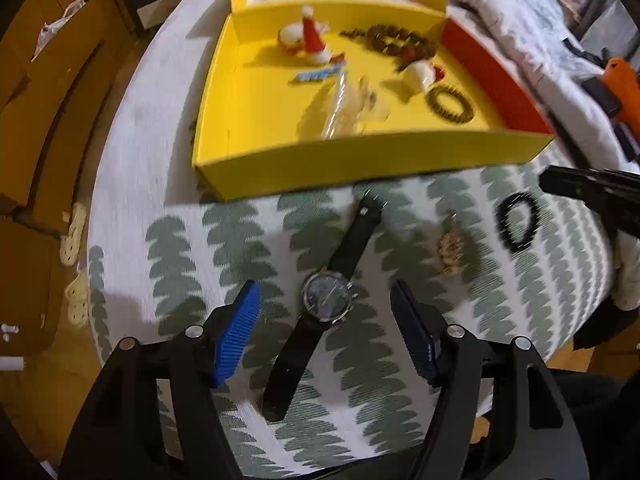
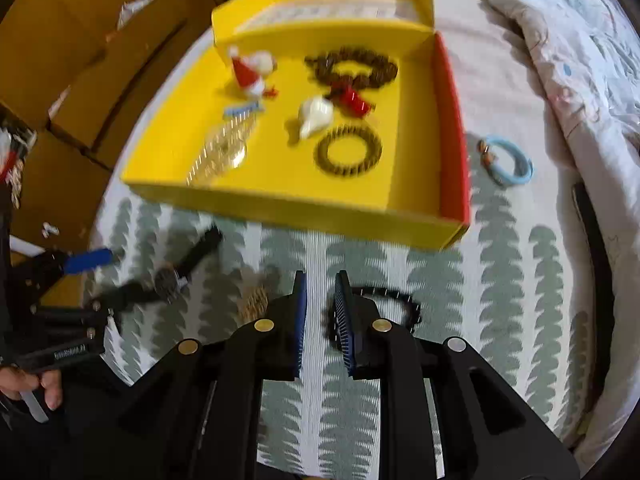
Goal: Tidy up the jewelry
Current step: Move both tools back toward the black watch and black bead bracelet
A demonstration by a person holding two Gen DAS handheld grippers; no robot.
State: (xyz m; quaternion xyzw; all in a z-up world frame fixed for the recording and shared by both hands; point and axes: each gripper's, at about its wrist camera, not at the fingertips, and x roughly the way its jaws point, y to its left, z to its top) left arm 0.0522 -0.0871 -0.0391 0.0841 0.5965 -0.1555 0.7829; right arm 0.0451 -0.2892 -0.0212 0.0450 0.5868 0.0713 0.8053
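A black-strapped wristwatch (image 1: 326,298) lies on the leaf-patterned cloth, between the wide-open blue pads of my left gripper (image 1: 326,316); it also shows in the right wrist view (image 2: 168,280). A black beaded bracelet (image 1: 517,220) lies to its right; in the right wrist view the bracelet (image 2: 394,300) sits just beside and partly behind the right finger of my right gripper (image 2: 321,312), whose jaws stand a narrow gap apart and hold nothing. A small gold chain (image 1: 451,249) lies between watch and bracelet. The yellow tray (image 1: 352,160) holds brown bracelets, Santa figures and a clear piece.
A light blue bracelet (image 2: 508,160) lies right of the tray's red wall (image 2: 454,132). A crumpled quilt (image 2: 560,40) lies at the right. Cardboard boxes (image 1: 48,120) stand left of the round table. An orange-handled tool (image 1: 620,80) lies at far right.
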